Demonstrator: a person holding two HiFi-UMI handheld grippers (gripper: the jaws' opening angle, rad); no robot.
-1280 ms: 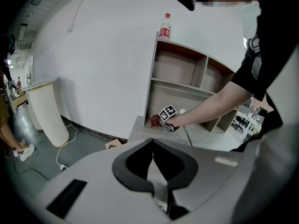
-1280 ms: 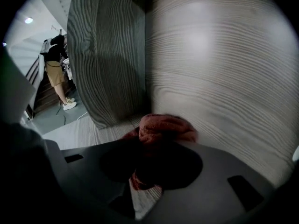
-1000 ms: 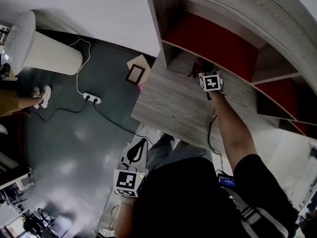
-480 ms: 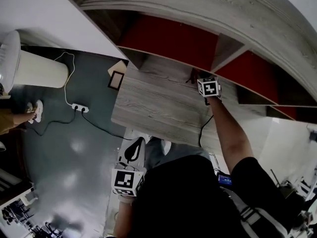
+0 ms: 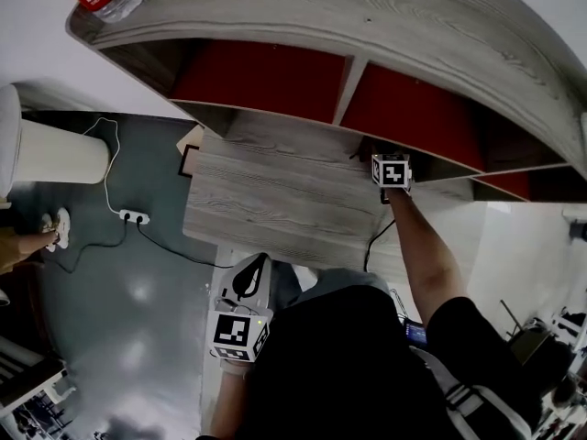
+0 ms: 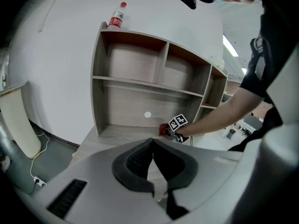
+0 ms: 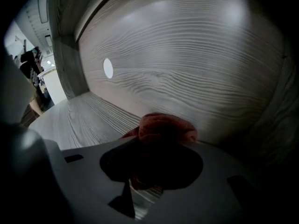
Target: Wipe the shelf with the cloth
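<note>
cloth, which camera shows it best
The right gripper view: the red cloth sits large at centre, bunched in the right claw. The left gripper view shows only a small red patch far off; in the head view I cannot make it out.

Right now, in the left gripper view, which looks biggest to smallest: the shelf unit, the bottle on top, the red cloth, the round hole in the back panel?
1. shelf unit
2. bottle
3. red cloth, only partly showing
4. round hole, close to the cloth, so this last pair is unsure
</note>
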